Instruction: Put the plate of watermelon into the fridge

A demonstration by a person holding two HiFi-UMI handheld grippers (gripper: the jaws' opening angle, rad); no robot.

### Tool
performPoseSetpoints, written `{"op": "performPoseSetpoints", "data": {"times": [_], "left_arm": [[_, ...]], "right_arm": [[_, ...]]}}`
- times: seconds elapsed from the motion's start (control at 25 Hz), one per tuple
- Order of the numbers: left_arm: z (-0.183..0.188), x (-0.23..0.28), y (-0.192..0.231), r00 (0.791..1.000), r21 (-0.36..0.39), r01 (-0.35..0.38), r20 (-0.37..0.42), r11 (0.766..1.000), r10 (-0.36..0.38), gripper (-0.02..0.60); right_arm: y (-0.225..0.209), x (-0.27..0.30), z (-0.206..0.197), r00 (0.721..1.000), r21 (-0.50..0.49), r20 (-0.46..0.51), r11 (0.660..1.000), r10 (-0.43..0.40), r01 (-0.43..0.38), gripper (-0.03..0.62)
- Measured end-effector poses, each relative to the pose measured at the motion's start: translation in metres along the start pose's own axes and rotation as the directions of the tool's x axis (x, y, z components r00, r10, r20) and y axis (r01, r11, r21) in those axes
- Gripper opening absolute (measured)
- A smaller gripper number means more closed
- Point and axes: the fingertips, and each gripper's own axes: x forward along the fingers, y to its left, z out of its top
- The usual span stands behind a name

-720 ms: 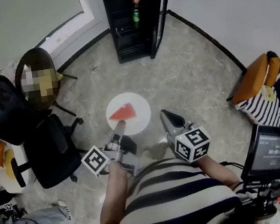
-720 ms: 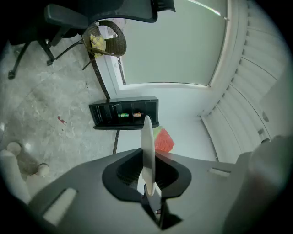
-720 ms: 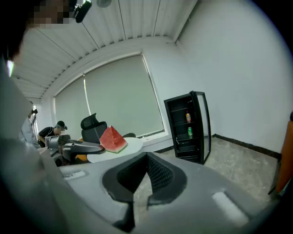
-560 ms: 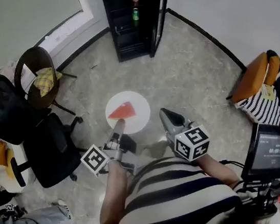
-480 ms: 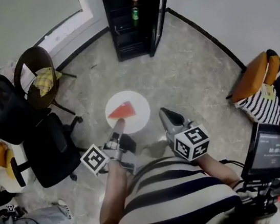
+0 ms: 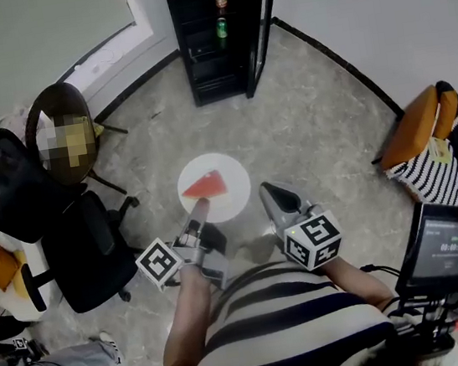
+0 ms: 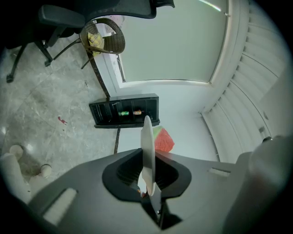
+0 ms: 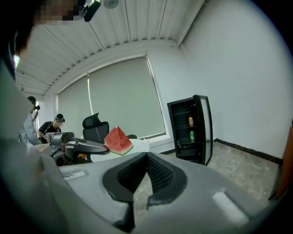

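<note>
Bright, even indoor light, no hard shadows — just a soft dark patch on the floor point(image 6: 323, 131) behind the left gripper point(image 6: 200, 208) fingers. Both gripper views bulge fisheye, corners vignetted black; the casing nearest the lens, below the fingers, is blurred. Beyond the right gripper point(image 8: 146, 156) fingers the window blind point(image 8: 123, 100) glows flat — mild washout.

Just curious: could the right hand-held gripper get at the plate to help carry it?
Probably yes. The right hand-held gripper is empty and close beside the plate, nothing between them; the left hand-held gripper clamps only its near rim.
</note>
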Motion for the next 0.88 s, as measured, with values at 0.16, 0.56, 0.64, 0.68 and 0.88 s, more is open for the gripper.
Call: {"op": "performPoseSetpoints", "data": {"times": [0.16, 0.56, 0.64, 0.68, 0.88], "left_arm": [[-0.001, 0.001, -0.001, 1.0, 0.001, -0.002, -0.006, 1.0, 0.002, 0.021], [0.011, -0.003, 0.005, 0.999, 0.004, 0.019, -0.038, 1.0, -0.019, 0.021], [0.011, 0.001, 0.006, 0.999, -0.003, 0.014, -0.044, 1.0, -0.014, 0.021], [0.013, 0.004, 0.007, 0.999, -0.006, 0.013, -0.046, 1.0, -0.014, 0.021], [0.028, 0.023, 0.009, 0.999, 0.0, 0.011, -0.05, 1.0, -0.011, 0.021]], "right_arm": [[-0.004, -0.002, -0.003, 1.0, 0.015, -0.014, 1.0, -0.02, 0.021, -0.002], [0.005, 0.004, -0.014, 0.996, 0.019, -0.018, 0.996, -0.086, 0.086, -0.002], [0.002, 0.008, -0.015, 0.996, 0.019, -0.023, 0.996, -0.086, 0.087, -0.002], [0.002, 0.012, -0.015, 0.996, 0.014, -0.025, 0.996, -0.083, 0.084, -0.002], [-0.009, 0.033, -0.006, 0.997, -0.017, -0.025, 0.997, -0.074, 0.073, -0.002]]}}
